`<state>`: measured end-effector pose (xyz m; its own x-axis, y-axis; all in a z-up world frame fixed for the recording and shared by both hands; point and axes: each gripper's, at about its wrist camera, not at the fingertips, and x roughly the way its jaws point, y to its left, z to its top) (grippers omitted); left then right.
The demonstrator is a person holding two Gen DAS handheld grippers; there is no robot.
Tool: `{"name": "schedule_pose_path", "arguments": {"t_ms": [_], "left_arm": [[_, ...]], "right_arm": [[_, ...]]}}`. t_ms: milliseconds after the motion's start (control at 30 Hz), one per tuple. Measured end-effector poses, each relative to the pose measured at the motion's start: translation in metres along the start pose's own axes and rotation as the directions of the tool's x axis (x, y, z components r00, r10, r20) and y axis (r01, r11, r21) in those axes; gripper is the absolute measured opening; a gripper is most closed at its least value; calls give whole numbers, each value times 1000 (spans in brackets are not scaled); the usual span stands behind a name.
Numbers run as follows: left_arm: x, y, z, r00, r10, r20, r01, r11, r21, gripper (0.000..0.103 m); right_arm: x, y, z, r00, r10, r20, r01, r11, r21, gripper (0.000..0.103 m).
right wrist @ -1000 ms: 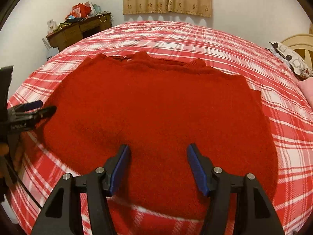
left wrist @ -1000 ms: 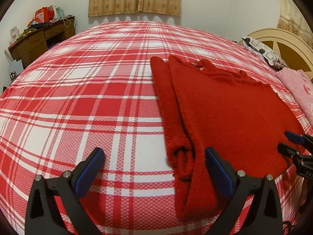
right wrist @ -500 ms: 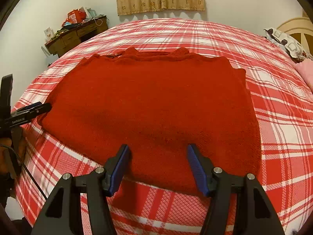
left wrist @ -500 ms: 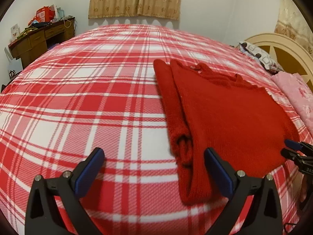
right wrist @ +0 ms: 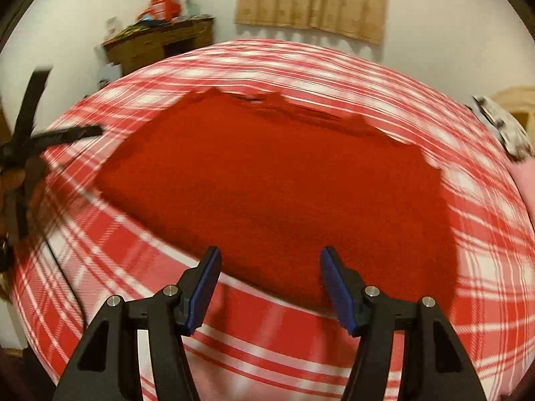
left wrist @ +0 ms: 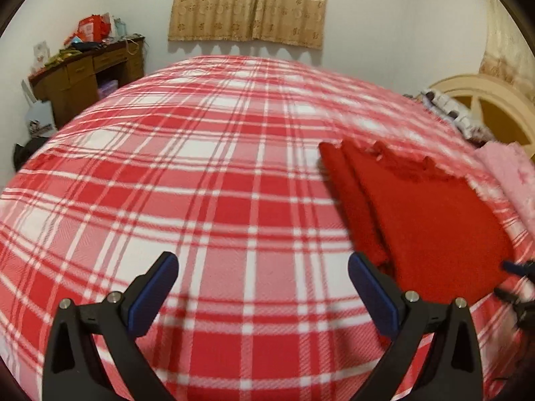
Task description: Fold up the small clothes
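A red knit sweater (right wrist: pixel 277 180) lies flat on the red-and-white plaid bed (right wrist: pixel 267 344), neckline at the far side. In the left wrist view the sweater (left wrist: pixel 431 214) lies at the right, one sleeve folded along its left edge. My left gripper (left wrist: pixel 262 287) is open and empty above bare plaid, left of the sweater. My right gripper (right wrist: pixel 269 284) is open and empty, just short of the sweater's near hem. The left gripper also shows at the left edge of the right wrist view (right wrist: pixel 50 137).
A cluttered wooden desk (left wrist: pixel 83 77) stands at the far left by the wall. A cream headboard (left wrist: pixel 481 107), a patterned pillow (left wrist: pixel 451 113) and a pink blanket (left wrist: pixel 511 173) sit at the right. A curtain (left wrist: pixel 247 3) hangs behind the bed.
Both grippers have drawn back from the sweater and risen. The left gripper swung left, so the sweater now sits at its right. The sweater has not moved.
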<state>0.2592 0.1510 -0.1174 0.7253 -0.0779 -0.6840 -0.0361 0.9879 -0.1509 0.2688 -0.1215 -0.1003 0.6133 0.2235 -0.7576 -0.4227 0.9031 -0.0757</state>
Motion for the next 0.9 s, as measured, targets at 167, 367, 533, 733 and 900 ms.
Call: {"name": "schedule_pose_path", "arguments": {"t_ms": [167, 367, 533, 733, 900], "left_arm": [[10, -3, 6, 997, -69, -32, 68, 997, -31, 103], [17, -9, 15, 990, -137, -39, 135, 989, -56, 103], [28, -18, 26, 982, -184, -43, 181, 981, -62, 103], [46, -24, 33, 956, -285, -71, 276, 954, -117, 103], [64, -26, 36, 944, -315, -94, 299, 942, -156, 103]], "right_arm": [[7, 47, 11, 1000, 2, 15, 0, 989, -149, 63], [17, 82, 12, 1000, 1, 2, 0, 966, -259, 63], [20, 99, 13, 1000, 13, 6, -11, 956, -295, 63], [34, 116, 19, 1000, 7, 11, -3, 944, -329, 63], [40, 118, 28, 1000, 14, 21, -7, 952, -306, 63]]}}
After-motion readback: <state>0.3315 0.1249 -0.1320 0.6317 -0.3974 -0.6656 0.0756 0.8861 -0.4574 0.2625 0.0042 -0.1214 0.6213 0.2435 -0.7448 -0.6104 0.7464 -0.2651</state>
